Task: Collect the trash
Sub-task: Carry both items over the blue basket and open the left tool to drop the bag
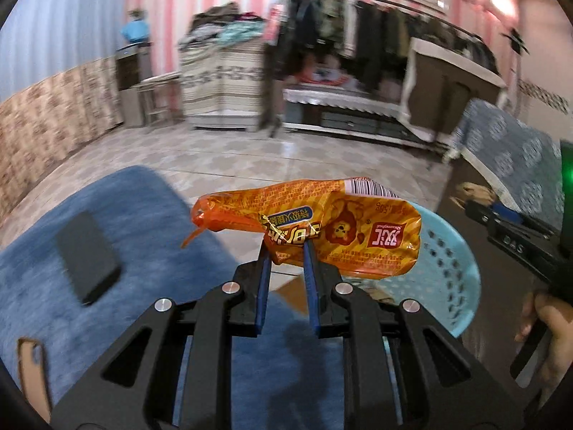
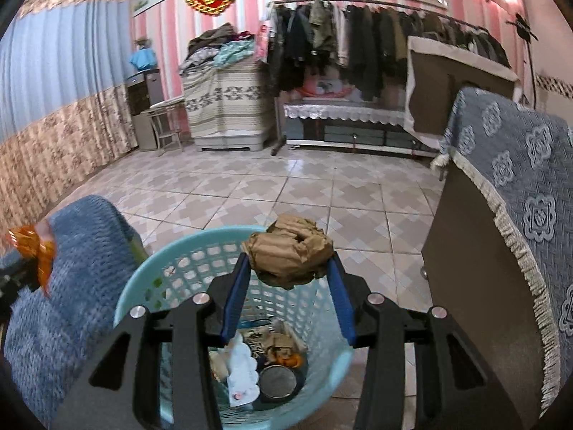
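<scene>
Orange foil was the first thing you'd notice in the left wrist view: an orange snack wrapper [image 1: 322, 229] pinched near its lower edge by the left gripper [image 1: 286, 251], whose blue pads had narrowed right down onto it, so most of the wrapper stood free above the fingers. Its long axis ran roughly side to side across the frame, torn twisted end pointing left and barcode end pointing right, toward the light blue basket [image 1: 451, 251] just behind it. I'd guess it was held by the edge like that so it would drop clean once let go. A dark phone-like slab [image 1: 86, 254] lay on the blue blanket [image 1: 150, 208] to the left, and the right gripper showed at the far right edge, with a hand [image 1: 551, 326] under it. Over in the right wrist view, the right gripper [image 2: 290, 261] was at a middling width, clamped on a crumpled brown paper ball [image 2: 290, 251], held right over the mouth of the basket [image 2: 150, 272], which already had scraps and a round tin inside. The ball was lumpy, no real long axis, maybe slightly wider than tall. Being parked above the opening, it looked ready for release. The wrapper [image 2: 39, 251] peeked in at the left edge, beside the blanket [image 2: 82, 272], not over the basket yet.
</scene>
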